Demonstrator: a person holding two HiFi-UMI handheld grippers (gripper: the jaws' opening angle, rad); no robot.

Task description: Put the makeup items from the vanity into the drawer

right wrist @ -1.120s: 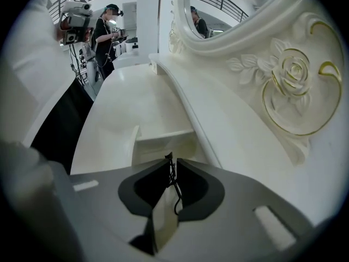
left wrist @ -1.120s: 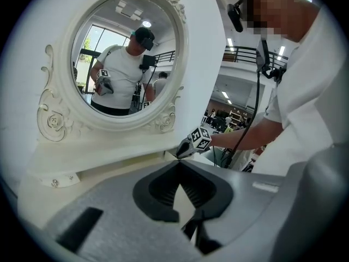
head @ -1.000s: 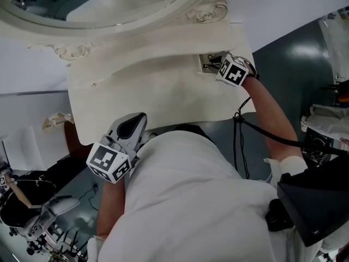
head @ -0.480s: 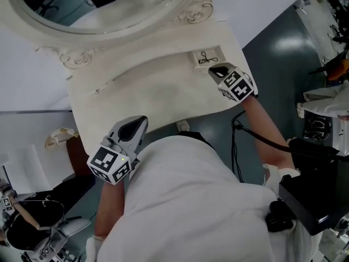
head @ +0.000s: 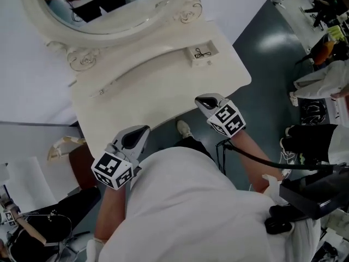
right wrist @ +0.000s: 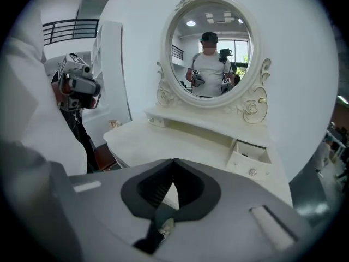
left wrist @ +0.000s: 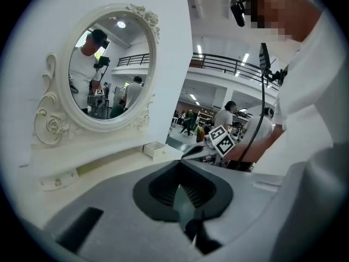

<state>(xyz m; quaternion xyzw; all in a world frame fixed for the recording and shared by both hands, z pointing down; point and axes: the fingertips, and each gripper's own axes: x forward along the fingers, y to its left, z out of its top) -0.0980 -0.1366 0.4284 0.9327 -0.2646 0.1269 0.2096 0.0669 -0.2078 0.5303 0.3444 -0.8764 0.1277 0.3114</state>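
count: two claws, one bench (head: 158, 91), one oval mirror (head: 109, 4), two small drawers, one makeup item in sight.

left claw (head: 136, 136): jaws closed tip to tip, nothing between them. it hangs at the bench's front edge, left side, pointing in toward the mirror.

right claw (head: 209, 101): jaws likewise closed and empty. it sits at the front edge on the right, well apart from the open drawer (head: 214, 49).

open drawer: right end of the raised shelf under the mirror, pulled out toward the front. one thin dark item (head: 202, 53) lies inside it; too small to name.

shut drawer (head: 101, 91): left end of the same shelf, one knob showing.

edges: bench front curves outward, and the right corner juts over grey floor (head: 262, 53). wall runs behind the mirror. a broad flat run of bench top lies between both claws and the shelf, and floor opens to the right of the bench.
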